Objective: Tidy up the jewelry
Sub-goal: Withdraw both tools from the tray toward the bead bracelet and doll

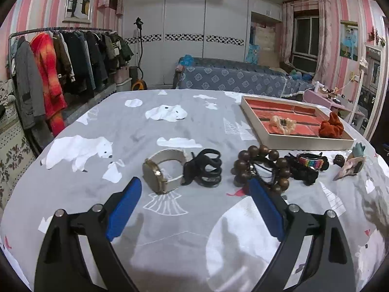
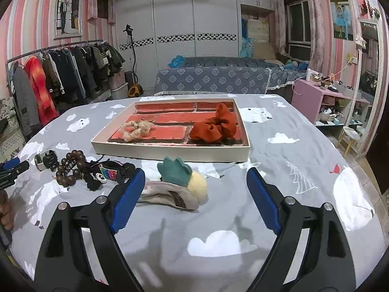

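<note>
A white tray (image 2: 170,149) with red-lined compartments lies on the bed; a cream scrunchie (image 2: 135,129) and a rust scrunchie (image 2: 215,125) lie in it. My left gripper (image 1: 195,187) is open and empty, just short of a white-strapped watch (image 1: 163,170) and a black claw clip (image 1: 206,168). A brown bead bracelet (image 1: 261,168) and a rainbow band (image 1: 312,161) lie to their right. My right gripper (image 2: 195,178) is open, with a plush pineapple hair clip (image 2: 180,187) between its fingers. The bead bracelet (image 2: 70,168) also shows in the right wrist view.
The grey bedsheet (image 1: 136,131) with polar bears covers the work surface. A clothes rack (image 1: 60,58) stands to the left, a blue sofa (image 2: 218,77) behind, and a pink shelf (image 2: 323,102) to the right. The left gripper's tip (image 2: 12,168) shows at the left edge.
</note>
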Tool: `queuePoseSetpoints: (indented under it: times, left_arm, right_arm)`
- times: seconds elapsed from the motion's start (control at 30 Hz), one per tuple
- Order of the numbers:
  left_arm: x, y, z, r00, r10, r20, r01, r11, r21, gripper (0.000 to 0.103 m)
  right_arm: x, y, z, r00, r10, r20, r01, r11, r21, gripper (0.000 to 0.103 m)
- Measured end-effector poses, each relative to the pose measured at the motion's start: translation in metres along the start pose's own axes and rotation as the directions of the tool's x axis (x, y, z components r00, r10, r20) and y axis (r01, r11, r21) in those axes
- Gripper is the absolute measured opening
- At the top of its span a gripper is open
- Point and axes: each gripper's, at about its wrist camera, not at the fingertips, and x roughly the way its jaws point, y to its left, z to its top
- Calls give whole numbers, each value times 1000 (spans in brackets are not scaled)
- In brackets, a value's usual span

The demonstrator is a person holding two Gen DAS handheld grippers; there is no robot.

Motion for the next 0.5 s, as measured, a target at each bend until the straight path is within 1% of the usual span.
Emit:
queuePoseSetpoints:
  times: [0.07,0.5]
  left_arm:
    - [1,-5,1,1000,-16,-4,16,1000,0,89]
    - [8,-20,5,1000,-23,-19,24,999,30,89]
  right_arm:
    - [0,1,0,1000,5,0,-5,1000,2,84]
    - [2,-6,-4,1000,3,-11,-3,1000,6,84]
